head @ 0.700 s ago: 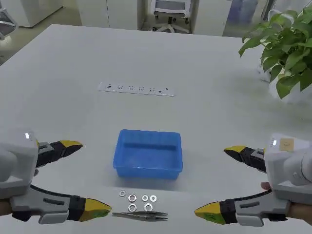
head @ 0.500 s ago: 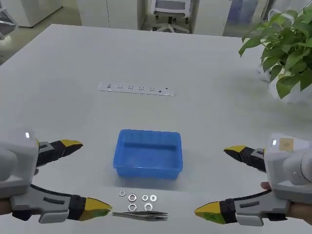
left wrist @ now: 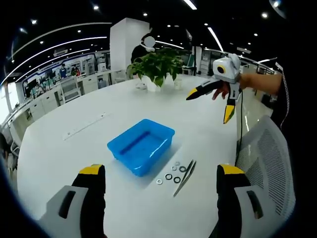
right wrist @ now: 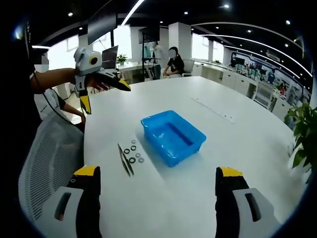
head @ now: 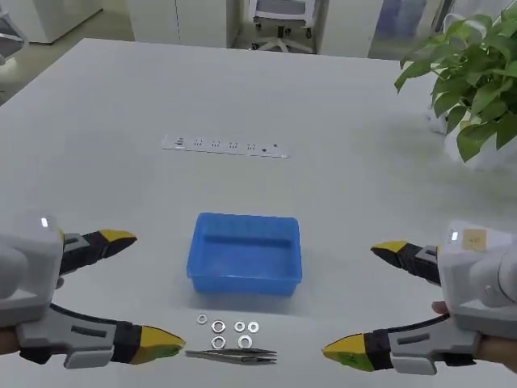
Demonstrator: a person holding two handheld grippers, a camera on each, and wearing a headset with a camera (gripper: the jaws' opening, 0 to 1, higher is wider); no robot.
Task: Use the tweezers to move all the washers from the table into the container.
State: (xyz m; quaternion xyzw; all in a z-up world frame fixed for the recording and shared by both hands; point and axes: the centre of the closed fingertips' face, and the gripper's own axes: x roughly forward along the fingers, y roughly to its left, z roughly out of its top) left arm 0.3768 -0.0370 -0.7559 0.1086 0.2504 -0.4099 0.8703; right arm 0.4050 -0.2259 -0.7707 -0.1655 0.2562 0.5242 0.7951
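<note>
A blue rectangular container [head: 245, 253] sits on the white table, also in the left gripper view as a container [left wrist: 141, 145] and the right gripper view as a container [right wrist: 173, 135]. Several small washers [head: 229, 331] lie just in front of it, with metal tweezers [head: 232, 354] beside them; washers [left wrist: 171, 173] and tweezers [left wrist: 185, 176] appear again, as do washers [right wrist: 132, 152] and tweezers [right wrist: 125, 158]. My left gripper [head: 125, 291] stands open at the left, holding nothing. My right gripper [head: 367, 299] stands open at the right, equally bare.
A white power strip [head: 224, 147] lies farther back on the table. A potted green plant [head: 472, 81] stands at the far right. Office chairs [head: 283, 20] sit beyond the far edge. A mesh chair back [right wrist: 47, 148] is near the table's front edge.
</note>
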